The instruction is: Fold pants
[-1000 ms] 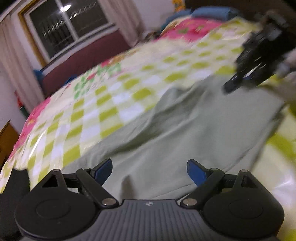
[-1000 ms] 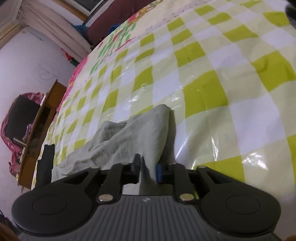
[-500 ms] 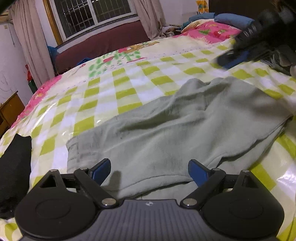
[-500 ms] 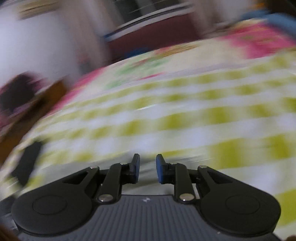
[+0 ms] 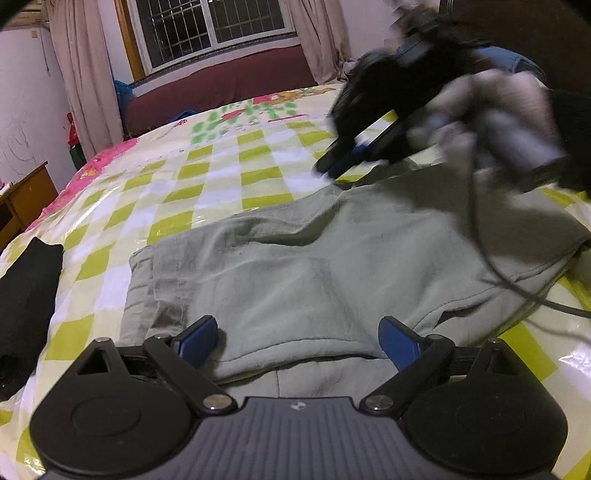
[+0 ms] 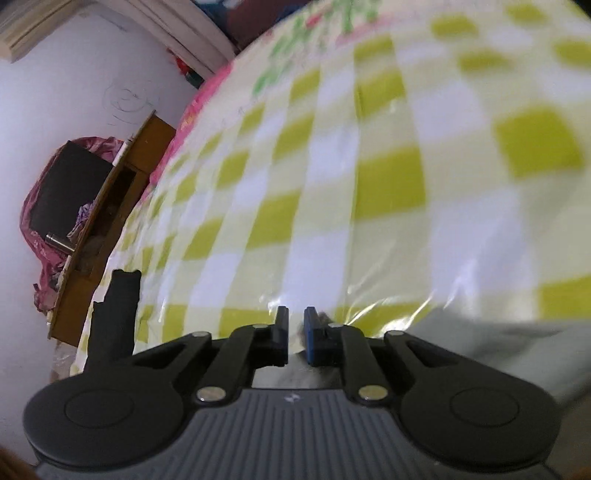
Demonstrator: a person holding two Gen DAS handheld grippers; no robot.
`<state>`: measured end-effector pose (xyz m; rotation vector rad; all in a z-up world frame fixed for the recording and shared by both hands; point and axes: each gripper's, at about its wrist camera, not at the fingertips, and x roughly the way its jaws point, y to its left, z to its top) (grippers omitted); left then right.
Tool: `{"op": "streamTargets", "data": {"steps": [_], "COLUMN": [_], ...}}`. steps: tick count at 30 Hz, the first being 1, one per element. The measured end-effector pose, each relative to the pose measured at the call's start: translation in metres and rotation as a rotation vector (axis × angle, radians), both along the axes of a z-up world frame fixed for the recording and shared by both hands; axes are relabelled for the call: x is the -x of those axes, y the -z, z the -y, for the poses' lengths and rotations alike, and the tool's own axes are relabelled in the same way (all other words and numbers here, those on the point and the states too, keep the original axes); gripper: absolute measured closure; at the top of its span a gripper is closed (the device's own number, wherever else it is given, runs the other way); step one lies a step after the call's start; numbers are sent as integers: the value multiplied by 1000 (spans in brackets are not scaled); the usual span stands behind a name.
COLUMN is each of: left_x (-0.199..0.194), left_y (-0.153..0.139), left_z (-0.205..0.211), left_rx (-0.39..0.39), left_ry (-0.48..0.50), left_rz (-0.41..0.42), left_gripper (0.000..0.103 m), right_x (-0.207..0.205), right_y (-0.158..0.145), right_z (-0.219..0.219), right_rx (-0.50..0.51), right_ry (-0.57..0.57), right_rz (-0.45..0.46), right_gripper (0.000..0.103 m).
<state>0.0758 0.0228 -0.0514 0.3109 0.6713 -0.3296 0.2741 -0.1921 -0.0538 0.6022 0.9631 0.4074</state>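
The grey-green pants [image 5: 314, 266] lie folded over on the checked bedspread [image 5: 207, 184], the waistband end at the left. My left gripper [image 5: 299, 339] is open and empty just above the near edge of the pants. My right gripper [image 5: 340, 162] shows blurred in the left wrist view, above the far edge of the pants. In the right wrist view my right gripper [image 6: 295, 332] has its jaws nearly together with a narrow gap, and nothing is clearly held. A part of the pants [image 6: 498, 343] shows at the lower right there.
A black garment [image 5: 26, 295] lies on the bed's left edge and also shows in the right wrist view [image 6: 114, 310]. A wooden cabinet [image 6: 107, 221] stands beside the bed. A window [image 5: 210, 29] and a maroon sofa [image 5: 221, 88] are at the far side.
My right gripper let go of the pants fabric it was pinching, swung up and then came back down over the far edge. My left gripper stayed open and levelled over the near edge.
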Motion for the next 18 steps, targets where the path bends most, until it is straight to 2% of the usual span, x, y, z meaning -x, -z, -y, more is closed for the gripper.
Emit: {"op": "streamTargets", "data": {"steps": [2,5,7,9,11,15,18], "left_x": [1,3,5,5,5,9,11], "left_y": [0,-1,-2,-5,-7,-10,-11], "left_z": [0,2,3,3,5,13,18], "left_rx": [-1,-16,-31,-45,-64,-124,-168], "left_ry": [-2,0,3,2,0,6,20], "left_rz": [5,21,32,37,35,43,58], "left_gripper": [0,0,0,0,0,0,0], "right_x": [26,71,101,130,151,162,157], "right_y": [-18,-35,-38,-33,-25,0,12], "right_z": [16,63,98,124,145,157,160], "right_rx": [41,108,172,215,183,31,-41], "right_ry": [-12,36,95,143,174,177,178], "right_rz": [57,88,78,35,-3,-40,-46], "right_gripper": [91,86,72,68,67,63,62]}}
